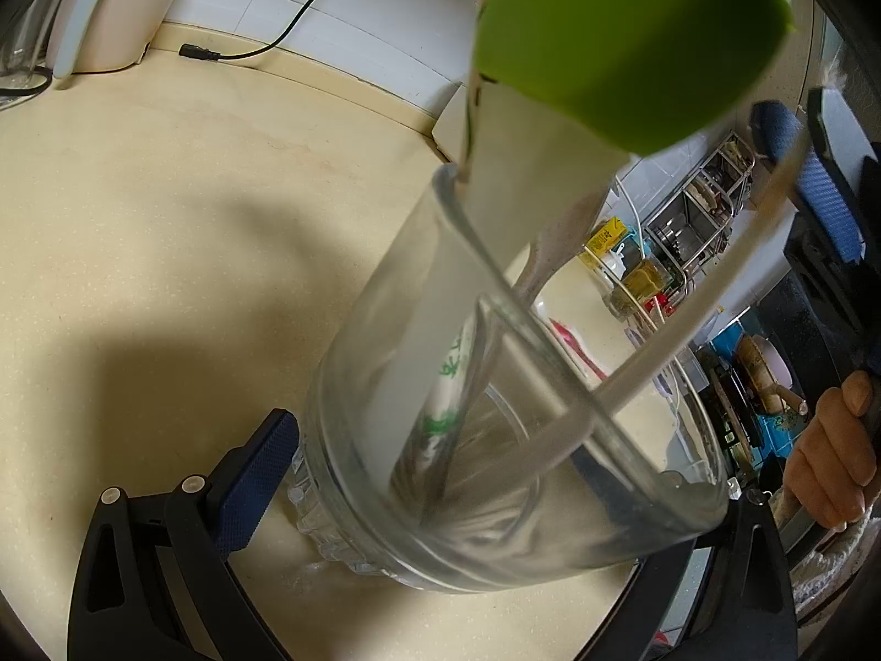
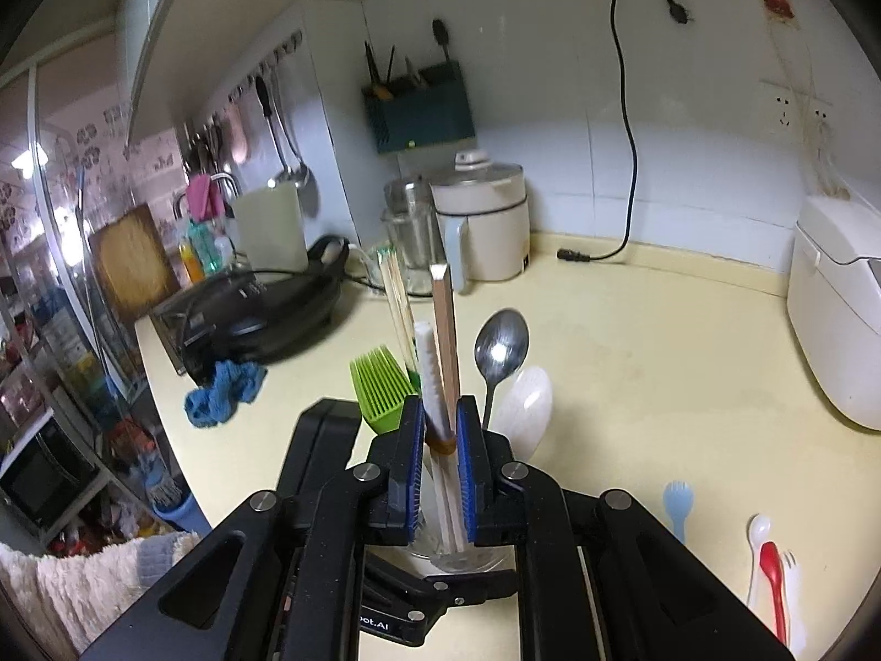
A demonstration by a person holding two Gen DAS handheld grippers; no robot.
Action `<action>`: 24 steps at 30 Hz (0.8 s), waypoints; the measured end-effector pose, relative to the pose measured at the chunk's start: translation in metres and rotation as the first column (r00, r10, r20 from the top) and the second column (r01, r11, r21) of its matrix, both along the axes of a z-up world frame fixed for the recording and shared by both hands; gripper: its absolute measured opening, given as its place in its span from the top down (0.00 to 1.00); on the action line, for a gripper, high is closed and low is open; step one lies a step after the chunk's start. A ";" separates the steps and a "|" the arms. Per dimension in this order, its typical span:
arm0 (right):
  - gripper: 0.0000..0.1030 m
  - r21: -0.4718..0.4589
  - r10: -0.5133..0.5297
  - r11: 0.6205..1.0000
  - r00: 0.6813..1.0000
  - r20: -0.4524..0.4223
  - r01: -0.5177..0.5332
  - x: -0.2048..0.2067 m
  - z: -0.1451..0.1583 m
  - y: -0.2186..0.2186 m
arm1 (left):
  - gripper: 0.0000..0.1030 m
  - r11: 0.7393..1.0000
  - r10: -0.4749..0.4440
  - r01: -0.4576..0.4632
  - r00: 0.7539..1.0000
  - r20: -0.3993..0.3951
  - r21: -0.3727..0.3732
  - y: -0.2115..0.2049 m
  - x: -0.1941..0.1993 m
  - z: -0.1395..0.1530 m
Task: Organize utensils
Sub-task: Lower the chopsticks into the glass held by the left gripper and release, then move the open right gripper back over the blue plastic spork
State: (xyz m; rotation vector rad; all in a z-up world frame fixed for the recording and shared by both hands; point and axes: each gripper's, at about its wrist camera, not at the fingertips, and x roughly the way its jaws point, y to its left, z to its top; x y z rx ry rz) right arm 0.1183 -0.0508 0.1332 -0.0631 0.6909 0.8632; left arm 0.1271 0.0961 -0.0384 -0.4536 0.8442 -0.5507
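Note:
A clear glass jar (image 1: 418,385) stands on the cream counter with my left gripper (image 1: 495,468) shut on its lower wall. It holds a green silicone brush (image 2: 380,385), a metal spoon (image 2: 501,347), a white plastic spoon (image 2: 526,402), wooden chopsticks (image 2: 446,341) and a white stick (image 1: 688,325). My right gripper (image 2: 440,468) hovers over the jar's mouth. The chopsticks rise between its blue pads (image 2: 468,473), which stand slightly apart from them. A light blue spork (image 2: 676,507), a white spoon (image 2: 759,540) and a red spoon (image 2: 771,578) lie on the counter to the right.
A white rice cooker (image 2: 837,319) sits at the right. A cream appliance (image 2: 484,226) and a loose power plug (image 2: 572,255) are by the back wall. A black griddle (image 2: 259,314) and a blue cloth (image 2: 223,391) lie near the counter's left edge.

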 end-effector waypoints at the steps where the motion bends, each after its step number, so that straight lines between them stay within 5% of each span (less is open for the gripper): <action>1: 0.81 0.004 -0.004 1.000 1.000 0.004 0.004 0.000 0.001 0.000 | 0.03 1.000 0.000 0.000 1.000 0.000 0.000 0.000 0.000 0.000; 7: 0.77 0.071 -0.055 0.996 0.998 0.032 0.052 0.002 0.012 -0.020 | 0.03 1.000 0.000 0.000 1.000 0.000 0.000 0.001 0.000 0.000; 13: 0.77 0.062 -0.241 0.970 0.966 0.098 0.236 0.006 0.004 -0.064 | 0.03 1.000 0.000 0.000 1.000 0.000 0.000 0.001 0.000 0.000; 19: 0.77 -0.039 -0.416 0.908 0.908 0.047 0.418 0.015 -0.040 -0.121 | 0.03 1.000 0.000 0.000 1.000 0.000 0.000 0.001 0.000 0.000; 24: 0.77 -0.137 -0.472 0.873 0.881 0.007 0.469 0.010 -0.081 -0.150 | 0.03 1.000 0.000 0.000 1.000 0.000 0.000 0.001 0.000 0.000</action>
